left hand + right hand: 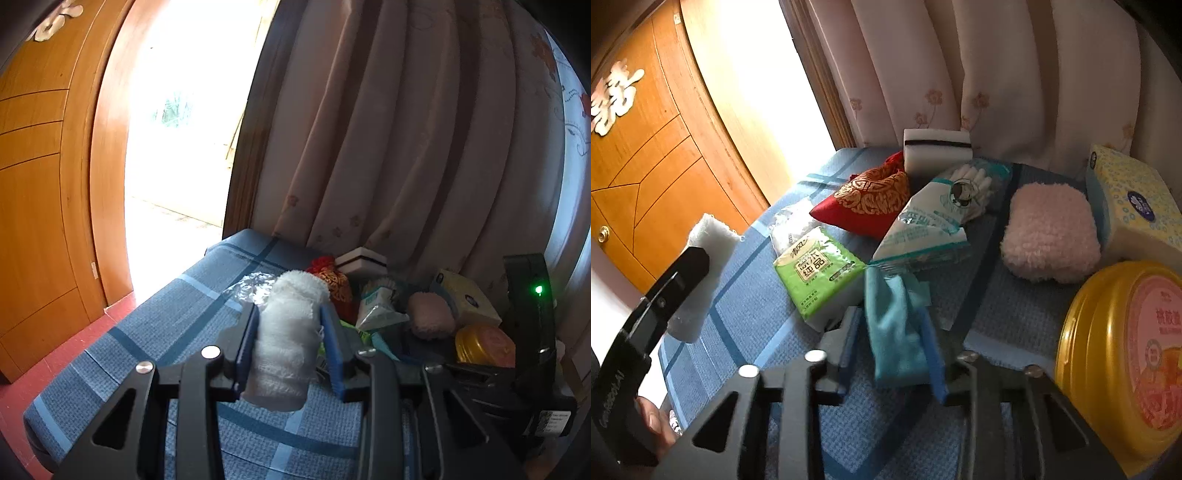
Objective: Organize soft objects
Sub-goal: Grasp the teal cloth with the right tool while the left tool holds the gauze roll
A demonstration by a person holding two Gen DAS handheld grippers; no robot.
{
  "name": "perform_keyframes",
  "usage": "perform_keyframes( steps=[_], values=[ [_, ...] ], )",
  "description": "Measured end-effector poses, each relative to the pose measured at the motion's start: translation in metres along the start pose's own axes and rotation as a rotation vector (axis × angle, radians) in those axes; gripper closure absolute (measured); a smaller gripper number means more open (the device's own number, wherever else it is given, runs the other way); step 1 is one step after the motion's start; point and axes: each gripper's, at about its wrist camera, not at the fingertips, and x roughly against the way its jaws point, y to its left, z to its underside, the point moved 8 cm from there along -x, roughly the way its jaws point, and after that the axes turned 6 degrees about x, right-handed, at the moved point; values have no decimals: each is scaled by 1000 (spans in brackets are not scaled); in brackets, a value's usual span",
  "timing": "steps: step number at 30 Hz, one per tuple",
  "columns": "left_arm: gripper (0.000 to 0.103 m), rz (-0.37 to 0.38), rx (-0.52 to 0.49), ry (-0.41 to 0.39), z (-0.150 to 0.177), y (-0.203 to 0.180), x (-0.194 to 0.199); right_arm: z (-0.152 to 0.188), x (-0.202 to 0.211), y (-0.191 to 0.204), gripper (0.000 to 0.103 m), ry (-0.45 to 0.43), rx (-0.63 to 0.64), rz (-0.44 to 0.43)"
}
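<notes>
My left gripper (288, 314) is shut on a rolled white towel (286, 339) and holds it above the blue checked cloth (155, 332). The towel and left gripper also show in the right wrist view (701, 266), at the left. My right gripper (890, 321) is shut on a teal cloth (895, 325), just above the table. Beyond it lie a green tissue pack (820, 269), a red and gold pouch (868, 203), a pink fluffy pad (1049, 236), a white sponge (936, 149) and a cotton swab bag (934, 218).
A yellow tin (1123, 362) stands at the right, with a yellow tissue box (1134, 199) behind it. A crinkled clear plastic bag (788, 225) lies at the left. Curtains (997, 74) hang behind the table. A wooden door (646, 147) is at the left.
</notes>
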Motion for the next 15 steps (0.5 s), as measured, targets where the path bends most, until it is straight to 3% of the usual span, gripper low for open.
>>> perform_keyframes(
  steps=[3,8,15],
  values=[
    [70,-7,-2,-4,0,-1,0,1,0,-3,91,3,-17,-16],
    [70,-23,-16,-10,1,-3,2,3,7,-5,93,-14,-45,-70],
    [69,-61,-59,-31,1,-9,5,1,69,-18,93,-281,-80,-155]
  ],
)
